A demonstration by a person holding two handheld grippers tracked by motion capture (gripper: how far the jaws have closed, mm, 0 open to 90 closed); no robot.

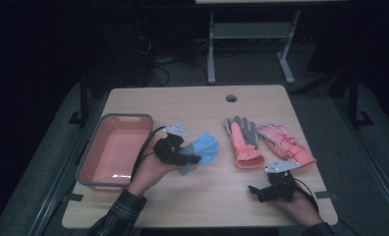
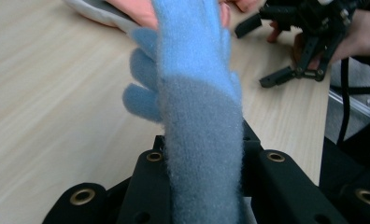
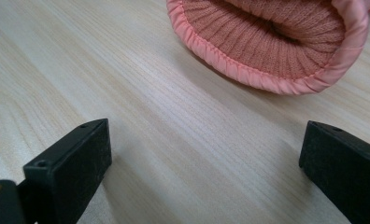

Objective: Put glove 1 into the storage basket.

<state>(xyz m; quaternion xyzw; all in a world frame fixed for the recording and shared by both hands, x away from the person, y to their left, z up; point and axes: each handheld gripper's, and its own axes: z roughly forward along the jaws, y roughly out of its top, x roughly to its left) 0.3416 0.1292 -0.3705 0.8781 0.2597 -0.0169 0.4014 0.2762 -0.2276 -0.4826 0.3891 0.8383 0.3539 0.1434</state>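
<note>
**Blue glove lifted, its cuff buried in the tool**

Wooden surface [image 1: 197, 105] carries a pink tub [image 1: 115, 150] at left. The left tool [image 1: 180, 156] is clamped on the blue glove [image 1: 202, 146], hiding its cuff. The right tool [image 1: 259, 191], jaws apart, faces a pink glove [image 3: 272, 42], its fingers cut off.
</note>
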